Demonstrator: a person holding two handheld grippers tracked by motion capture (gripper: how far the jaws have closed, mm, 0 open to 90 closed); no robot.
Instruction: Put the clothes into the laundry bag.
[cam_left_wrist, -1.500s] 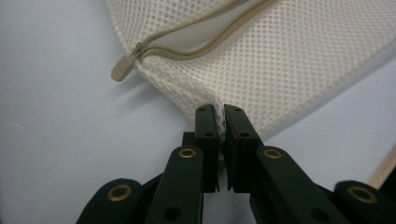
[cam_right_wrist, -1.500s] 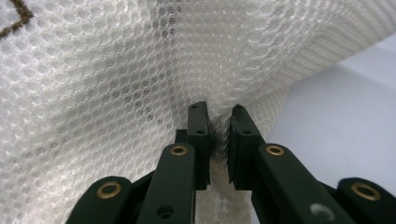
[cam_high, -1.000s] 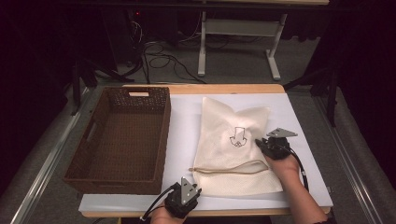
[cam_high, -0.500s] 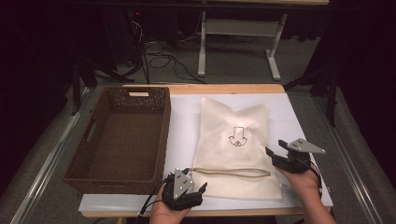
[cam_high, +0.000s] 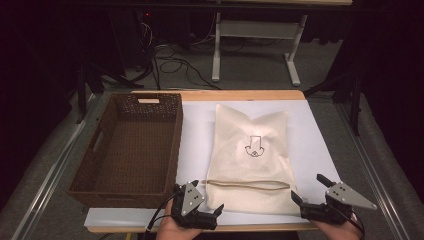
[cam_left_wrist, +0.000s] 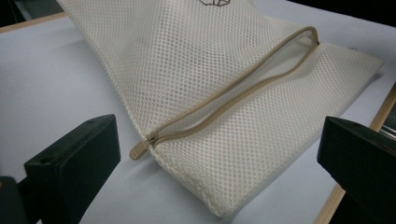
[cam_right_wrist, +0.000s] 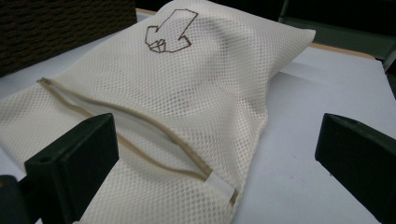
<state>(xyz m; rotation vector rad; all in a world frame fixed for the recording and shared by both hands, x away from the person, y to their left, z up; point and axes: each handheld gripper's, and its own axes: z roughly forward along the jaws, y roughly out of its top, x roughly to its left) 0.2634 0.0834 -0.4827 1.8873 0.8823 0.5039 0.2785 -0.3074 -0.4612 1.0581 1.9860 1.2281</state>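
High view showed both tools, left tool (cam_high: 206, 206) and right tool (cam_high: 310, 189), just opened wide, holding nothing. They had let go of the mesh bag (cam_high: 250, 150), left flat on the desk (cam_high: 195, 125) with its zipper (cam_left_wrist: 224, 109) partly open.

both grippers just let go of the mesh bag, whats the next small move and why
Probably bring the left gripper back in to pinch the bag's near-left corner, ready to lift it toward the wicker basket. Both grippers are open, jaws just opened, nothing between them. The mesh bag lies flat on the white mat, zipper gaping, and the right gripper sits off its near-right corner.
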